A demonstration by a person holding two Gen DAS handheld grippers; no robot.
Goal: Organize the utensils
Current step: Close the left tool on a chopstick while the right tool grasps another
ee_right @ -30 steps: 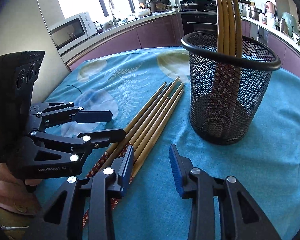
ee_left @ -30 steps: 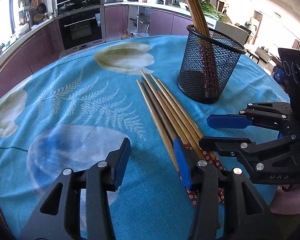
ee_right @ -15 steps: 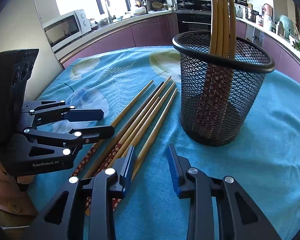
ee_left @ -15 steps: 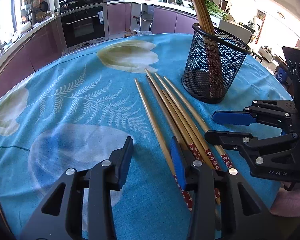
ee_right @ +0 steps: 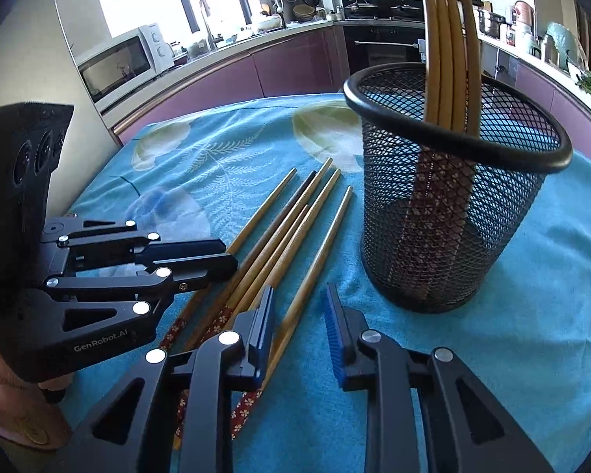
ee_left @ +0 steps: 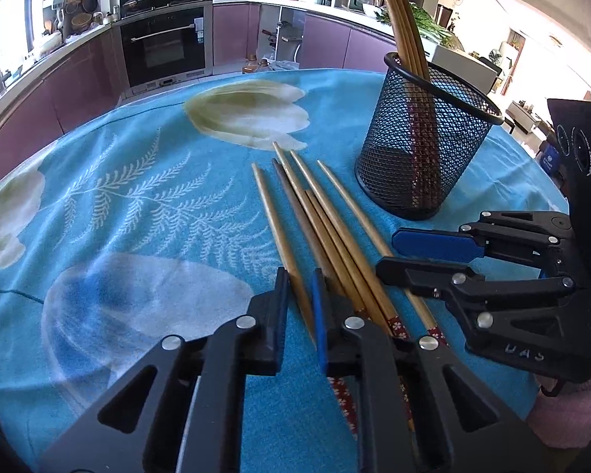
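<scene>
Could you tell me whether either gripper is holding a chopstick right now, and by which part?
The left gripper has closed around the leftmost chopstick near its patterned handle end; whether it is clamped cannot be told. The right gripper is open, holding nothing.
</scene>
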